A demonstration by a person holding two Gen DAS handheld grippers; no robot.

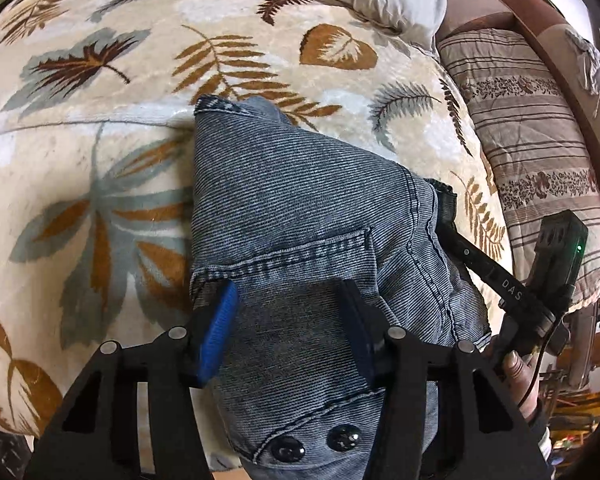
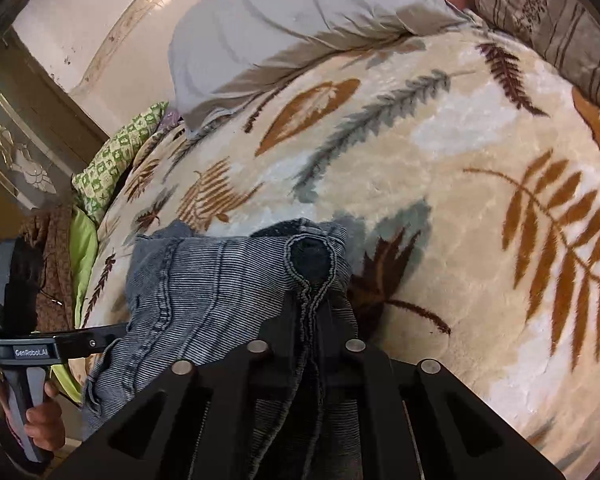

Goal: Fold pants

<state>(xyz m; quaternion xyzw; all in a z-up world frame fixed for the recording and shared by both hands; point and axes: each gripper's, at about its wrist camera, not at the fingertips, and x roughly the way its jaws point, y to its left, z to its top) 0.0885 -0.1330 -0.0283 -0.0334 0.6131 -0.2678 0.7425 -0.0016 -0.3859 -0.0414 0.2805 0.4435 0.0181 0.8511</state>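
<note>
Grey-blue jeans [image 1: 300, 200] lie bunched on a leaf-print blanket [image 1: 99, 120]. My left gripper [image 1: 289, 328] hangs over the waist end, near a pocket seam and two dark snaps [image 1: 287, 450]. Its blue pads [image 1: 219, 332] stand apart with denim lying between them, and the cloth does not look pinched. In the right wrist view my right gripper [image 2: 314, 312] is shut on a seamed fold of the jeans [image 2: 219, 280], fingers close together. That gripper's black body [image 1: 508, 288] shows at the jeans' right edge. A hand holds the left gripper's handle [image 2: 23, 400] at the lower left.
A grey pillow [image 2: 300, 20] lies at the blanket's [image 2: 460, 160] far end. A striped cushion [image 1: 520, 140] runs along the right side against a brown frame. A green patterned cloth [image 2: 115, 160] and a carved cabinet [image 2: 19, 140] sit past the left edge.
</note>
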